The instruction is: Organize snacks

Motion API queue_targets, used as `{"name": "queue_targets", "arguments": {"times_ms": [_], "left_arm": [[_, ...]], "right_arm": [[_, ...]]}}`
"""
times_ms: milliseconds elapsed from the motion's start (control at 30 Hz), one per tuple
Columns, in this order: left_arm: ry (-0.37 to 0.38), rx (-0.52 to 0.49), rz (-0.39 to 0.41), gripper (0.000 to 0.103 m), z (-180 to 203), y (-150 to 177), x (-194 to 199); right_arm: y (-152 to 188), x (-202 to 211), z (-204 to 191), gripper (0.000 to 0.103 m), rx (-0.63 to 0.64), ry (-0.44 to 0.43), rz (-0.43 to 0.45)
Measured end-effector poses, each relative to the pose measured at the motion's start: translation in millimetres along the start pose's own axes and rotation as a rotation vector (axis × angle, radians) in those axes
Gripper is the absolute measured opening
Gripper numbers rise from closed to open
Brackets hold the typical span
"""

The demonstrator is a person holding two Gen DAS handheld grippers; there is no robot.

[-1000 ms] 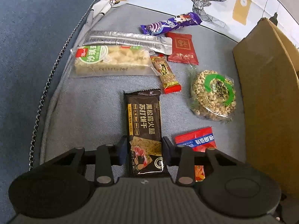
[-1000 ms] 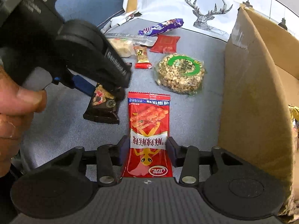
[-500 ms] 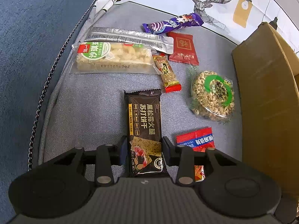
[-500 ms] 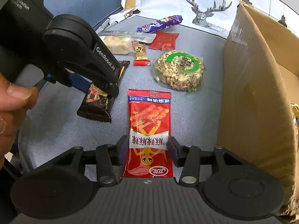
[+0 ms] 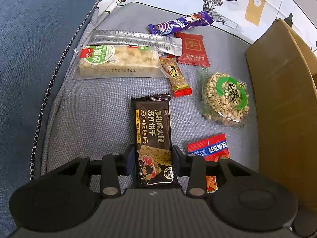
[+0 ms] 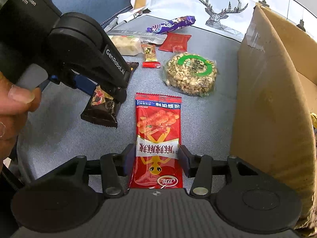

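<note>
The left gripper (image 5: 152, 159) is clamped on the near end of the black cracker packet (image 5: 152, 138), which runs forward from its 2 fingers over the grey cushion (image 5: 89, 119). To its right, the right gripper (image 6: 155, 159) pinches the red spicy-strip packet (image 6: 157, 134) the same way, with the cardboard box (image 6: 267, 103) just beside it.

**Snacks on the grey cushion**

A grey fabric cushion (image 5: 89, 119) carries 8 snack packets: black cracker pack (image 5: 151, 123), red spicy strip pack (image 6: 157, 130), round puffed-grain cake (image 5: 225, 99), small peanut bar (image 5: 175, 75), rice-crisp block (image 5: 116, 64), silver sachet (image 5: 134, 40), purple wafer bar (image 5: 180, 24), red square packet (image 5: 192, 48). A cardboard box (image 5: 277, 99) stands beside them.
</note>
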State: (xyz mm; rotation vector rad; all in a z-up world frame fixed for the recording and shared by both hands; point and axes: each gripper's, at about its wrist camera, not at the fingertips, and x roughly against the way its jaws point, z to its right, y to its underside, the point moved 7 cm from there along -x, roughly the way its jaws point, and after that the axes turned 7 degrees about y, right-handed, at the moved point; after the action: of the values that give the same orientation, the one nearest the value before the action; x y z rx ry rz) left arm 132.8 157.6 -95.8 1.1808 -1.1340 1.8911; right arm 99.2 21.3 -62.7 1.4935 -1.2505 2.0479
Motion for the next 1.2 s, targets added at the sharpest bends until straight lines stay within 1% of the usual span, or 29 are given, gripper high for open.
{"name": "queue_targets", "arguments": {"times_ms": [167, 367, 467, 533, 667, 700, 733, 800, 867, 933, 967, 1000, 1033, 1067, 1100, 1133, 1200], "left_arm": [[-0.001, -0.001, 0.000, 0.043, 0, 0, 0], [0.001, 0.002, 0.003, 0.042, 0, -1, 0], [0.010, 0.017, 0.013, 0.042, -1, -3, 2], [0.018, 0.029, 0.025, 0.040, -2, -5, 4], [0.039, 0.044, 0.061, 0.040, -1, -9, 12], [0.043, 0.046, 0.072, 0.040, -1, -10, 14], [0.045, 0.047, 0.084, 0.039, -1, -11, 16], [0.047, 0.050, 0.099, 0.039, -1, -12, 18], [0.053, 0.056, 0.097, 0.039, -2, -12, 18], [0.053, 0.064, 0.091, 0.039, -3, -10, 18], [0.052, 0.067, 0.089, 0.039, -4, -9, 18], [0.050, 0.070, 0.087, 0.039, -4, -9, 18], [0.050, 0.072, 0.085, 0.039, -4, -8, 18], [0.050, 0.071, 0.083, 0.039, -4, -7, 18], [0.052, 0.069, 0.080, 0.039, -4, -7, 17], [0.052, 0.068, 0.078, 0.039, -4, -7, 17], [0.053, 0.069, 0.081, 0.039, -5, -6, 18]], "right_arm": [[0, 0, 0, 0.049, 0.003, 0.001, 0.001], [-3, 5, 0, 0.044, -0.002, 0.007, 0.021], [-6, 9, 1, 0.042, -0.007, 0.011, 0.042], [-9, 13, 1, 0.040, -0.012, 0.011, 0.065], [-16, 23, 6, 0.035, -0.034, 0.015, 0.122], [-17, 25, 8, 0.032, -0.041, 0.015, 0.133], [-19, 28, 9, 0.000, -0.046, 0.014, 0.148], [-22, 33, 10, 0.000, -0.051, 0.014, 0.174], [-24, 35, 10, 0.000, -0.052, 0.005, 0.186], [-20, 31, 7, 0.002, -0.047, -0.023, 0.150], [-17, 28, 6, 0.004, -0.045, -0.021, 0.134], [-15, 26, 4, 0.016, -0.040, -0.012, 0.128], [-13, 23, 3, 0.038, -0.028, -0.005, 0.124], [-13, 22, 0, 0.050, -0.020, -0.003, 0.124], [-13, 20, -1, 0.068, -0.013, 0.007, 0.127], [-14, 19, -2, 0.075, -0.010, 0.023, 0.130], [-16, 14, -2, 0.075, -0.001, 0.042, 0.132]]}}
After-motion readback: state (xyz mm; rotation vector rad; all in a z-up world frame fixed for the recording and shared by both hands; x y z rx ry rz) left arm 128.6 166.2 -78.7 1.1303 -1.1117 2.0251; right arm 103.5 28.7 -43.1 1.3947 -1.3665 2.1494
